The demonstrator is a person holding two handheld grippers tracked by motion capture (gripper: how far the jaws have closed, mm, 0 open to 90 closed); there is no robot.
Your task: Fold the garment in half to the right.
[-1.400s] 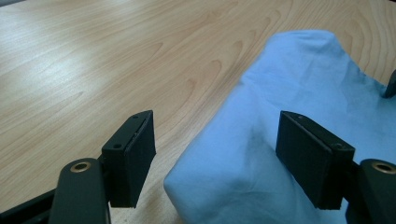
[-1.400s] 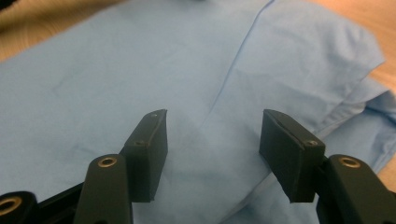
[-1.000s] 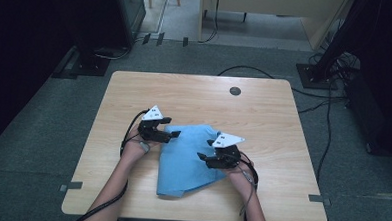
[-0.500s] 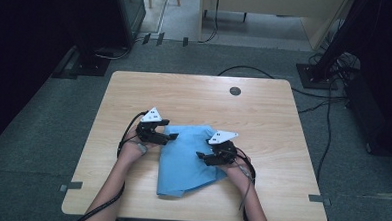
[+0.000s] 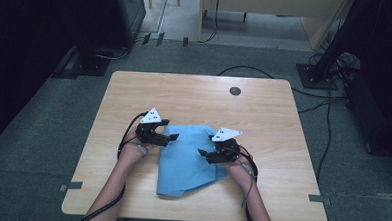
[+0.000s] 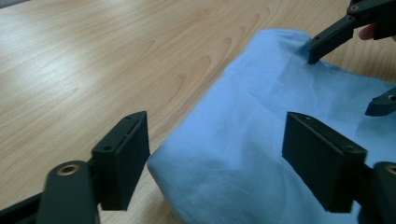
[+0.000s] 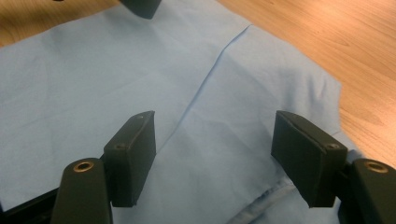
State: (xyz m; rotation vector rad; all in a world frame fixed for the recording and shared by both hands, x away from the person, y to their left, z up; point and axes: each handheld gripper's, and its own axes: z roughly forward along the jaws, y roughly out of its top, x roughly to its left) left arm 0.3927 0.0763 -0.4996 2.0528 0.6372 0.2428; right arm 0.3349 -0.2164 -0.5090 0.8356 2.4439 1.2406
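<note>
Blue cloth point(image 5: 189, 158), folded, lies flat on the near-middle of the worktop point(image 5: 194, 95), one layer lapped over another with a seam line running across it in the right gripper view.

Nearest me, my forearms come in from the bottom edge. Right tongs point(image 5: 203, 153) sit at the cloth's right side, jaws apart and just now opening further, nothing between them; in the right gripper view they hover over the fabric point(image 7: 210, 140) without pinching it. Left tongs point(image 5: 173, 138) sit at the cloth's upper-left corner, jaws also apart and just widened, straddling the folded edge point(image 6: 224, 154) with no pad pressing on it.

Farther off: bare wood, then a dark round cap point(image 5: 235, 90) near the far edge of the worktop.

Risks from here, as I judge them:
- Closing on the top layer alone would peel the fold open instead of lifting the stack.
- Left pads low at the edge could push the cloth and bunch it.
- Uneven pull between the two hands would skew the fold.
</note>
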